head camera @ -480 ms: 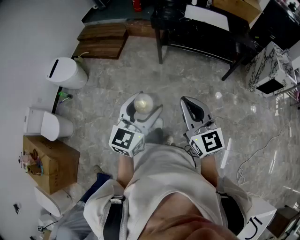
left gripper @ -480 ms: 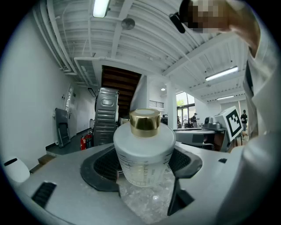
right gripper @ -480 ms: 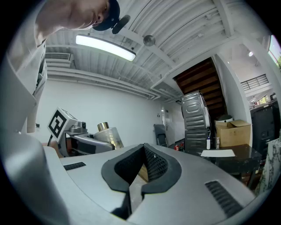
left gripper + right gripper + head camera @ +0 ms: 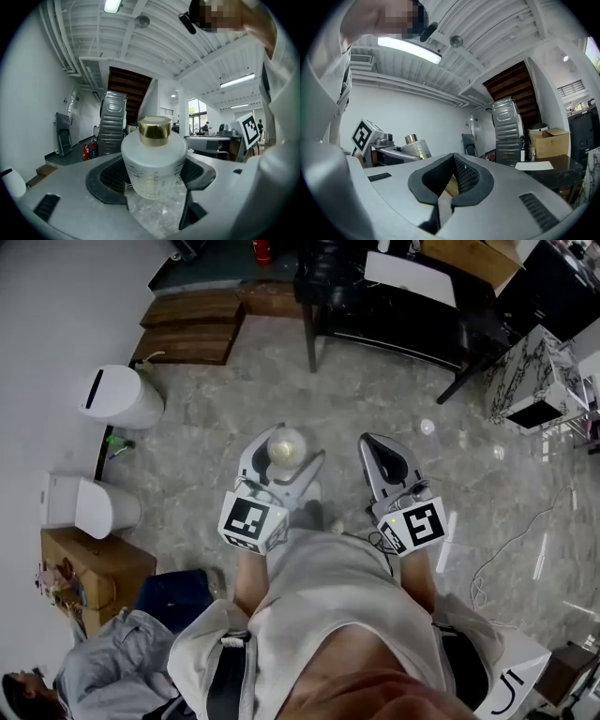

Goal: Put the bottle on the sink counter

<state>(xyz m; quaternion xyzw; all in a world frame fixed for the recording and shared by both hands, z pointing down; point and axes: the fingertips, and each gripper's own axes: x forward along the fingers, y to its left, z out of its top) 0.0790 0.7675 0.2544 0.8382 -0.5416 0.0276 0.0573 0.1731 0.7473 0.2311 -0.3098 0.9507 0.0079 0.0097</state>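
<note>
- The left gripper (image 4: pixel 154 177) is clamping its two dark meshed pads (image 4: pixel 108 178) on the lower body of the round frosted-white bottle with a shiny gold cap (image 4: pixel 153 159); the jaws are standing wide apart, one against each side of the bottle.
- The bottle is standing upright in that grip, cap upward, its base hanging just above the gripper's grey body and its shoulders rising clear of the pads.
- The right gripper (image 4: pixel 452 177) is holding nothing: its two dark pads are lying together, tip against tip.
- In the head view both grippers are reaching forward, side by side but apart, from in front of the person's light-clothed torso (image 4: pixel 328 615), each one carrying its cube with black-and-white square markers (image 4: pixel 251 521) at the rear.
- The bottle is hanging in the air over the grey marbled stone floor (image 4: pixel 375 399), not resting on any surface.
- Farther out on the left, a white cylindrical bin with a slot in its lid (image 4: pixel 117 397) and a brown cardboard box (image 4: pixel 98 573) are standing near the white wall.
- A dark table (image 4: pixel 394 306) is standing ahead, and dark wooden steps (image 4: pixel 187 329) are lying to its left.
- Another person in a grey jacket (image 4: pixel 112 676) is crouching at the lower left.
</note>
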